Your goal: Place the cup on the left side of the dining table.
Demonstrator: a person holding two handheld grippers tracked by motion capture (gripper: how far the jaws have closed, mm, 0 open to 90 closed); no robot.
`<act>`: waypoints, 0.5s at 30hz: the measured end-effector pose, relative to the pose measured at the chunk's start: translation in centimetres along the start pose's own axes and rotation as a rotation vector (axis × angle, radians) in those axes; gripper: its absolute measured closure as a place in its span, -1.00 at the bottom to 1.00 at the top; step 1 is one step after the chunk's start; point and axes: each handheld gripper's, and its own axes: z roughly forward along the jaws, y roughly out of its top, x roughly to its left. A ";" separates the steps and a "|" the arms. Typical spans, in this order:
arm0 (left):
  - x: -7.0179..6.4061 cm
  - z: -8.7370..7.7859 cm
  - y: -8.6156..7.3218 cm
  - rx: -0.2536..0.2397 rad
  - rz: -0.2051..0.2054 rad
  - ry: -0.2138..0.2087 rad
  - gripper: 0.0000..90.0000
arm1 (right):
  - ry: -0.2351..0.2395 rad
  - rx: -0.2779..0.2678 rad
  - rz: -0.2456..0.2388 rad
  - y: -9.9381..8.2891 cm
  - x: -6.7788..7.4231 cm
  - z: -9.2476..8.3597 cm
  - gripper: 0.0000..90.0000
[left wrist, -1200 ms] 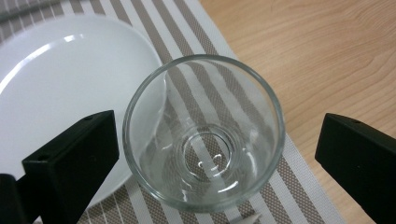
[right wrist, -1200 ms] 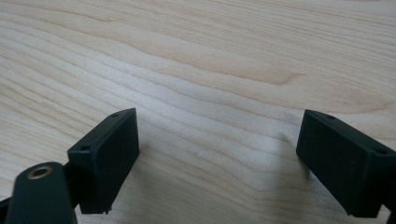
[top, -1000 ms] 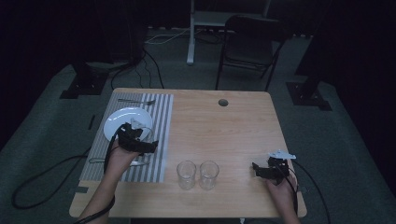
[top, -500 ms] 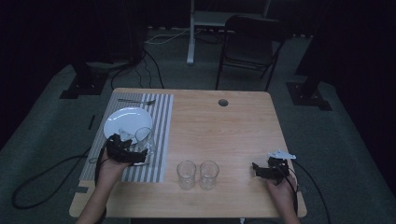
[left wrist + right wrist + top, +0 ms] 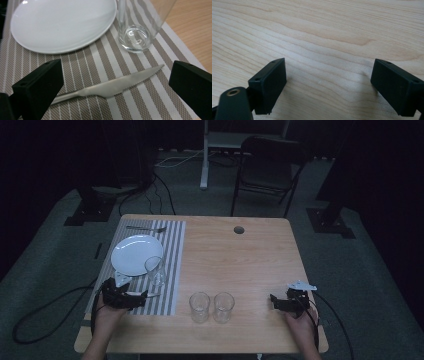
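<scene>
Looks like table-setting: left gripper [image 5: 115, 82] sits wide open over the knife [image 5: 110, 86], mid-frame on the striped mat [image 5: 150, 105], below the plate [image 5: 62, 25] and glass [image 5: 136, 27]. Right gripper [image 5: 328, 87] hangs wide, empty, over bare table [image 5: 324, 30], probably just parked.

Left gripper [image 5: 142, 295] low at near-left, jaws spread wide. Right gripper [image 5: 274, 298] low at near-right, jaws wide apart, empty.

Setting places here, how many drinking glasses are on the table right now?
3. One glass stands on the striped placemat beside the white plate; two glasses stand side by side on bare wood near the front edge.
</scene>
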 end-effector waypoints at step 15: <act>1.4 -0.3 -5.0 0.021 -0.062 0.073 -1.00 | 0.001 -0.001 0.001 0.0 0.0 0.0 -0.72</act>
